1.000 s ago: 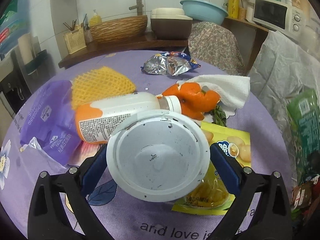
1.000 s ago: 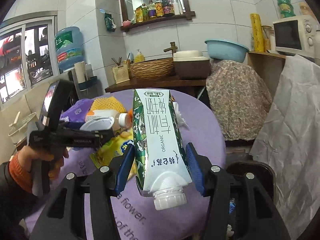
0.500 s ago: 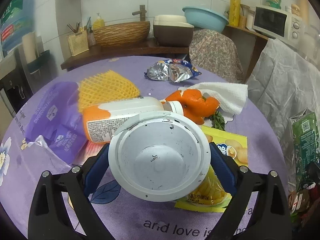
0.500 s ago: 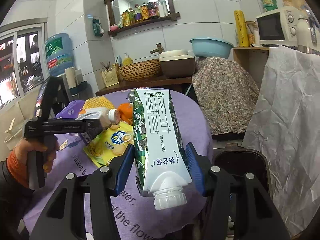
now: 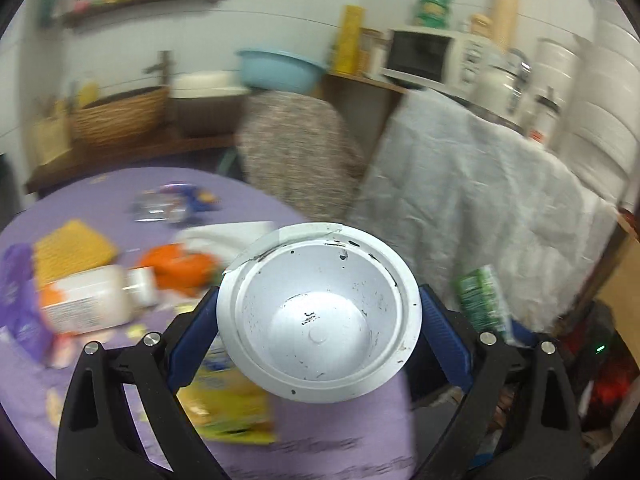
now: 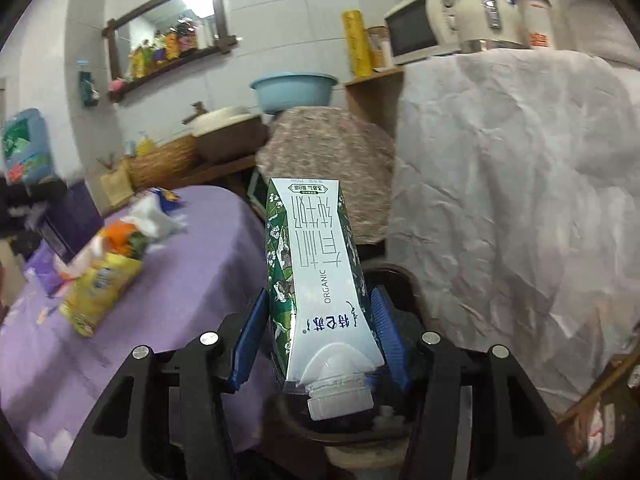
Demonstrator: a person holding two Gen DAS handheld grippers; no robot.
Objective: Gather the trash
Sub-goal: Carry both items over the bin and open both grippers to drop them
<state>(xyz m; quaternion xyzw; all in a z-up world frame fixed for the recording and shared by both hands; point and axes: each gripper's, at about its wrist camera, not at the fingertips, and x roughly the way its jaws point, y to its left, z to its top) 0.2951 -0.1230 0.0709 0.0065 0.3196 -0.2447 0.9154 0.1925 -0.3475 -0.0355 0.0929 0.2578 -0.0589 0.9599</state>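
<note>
Two tongs are in view, each carrying one piece of trash. The left tongs (image 5: 319, 320) pinch a single white plastic cup (image 5: 319, 314) by its sides, its open mouth facing the camera, held above the purple-clothed bench (image 5: 340, 432). The right tongs (image 6: 316, 334) clamp one green-and-white milk carton (image 6: 316, 276), cap toward the camera, over a dark bin (image 6: 396, 292) beside the bench; the carton hides most of that bin. On the bench lie one orange-and-white bottle (image 5: 86, 300), one yellow snack bag (image 5: 228, 404), one yellow foam net (image 5: 72, 250) and some orange peel (image 5: 176, 266), all blurred.
</note>
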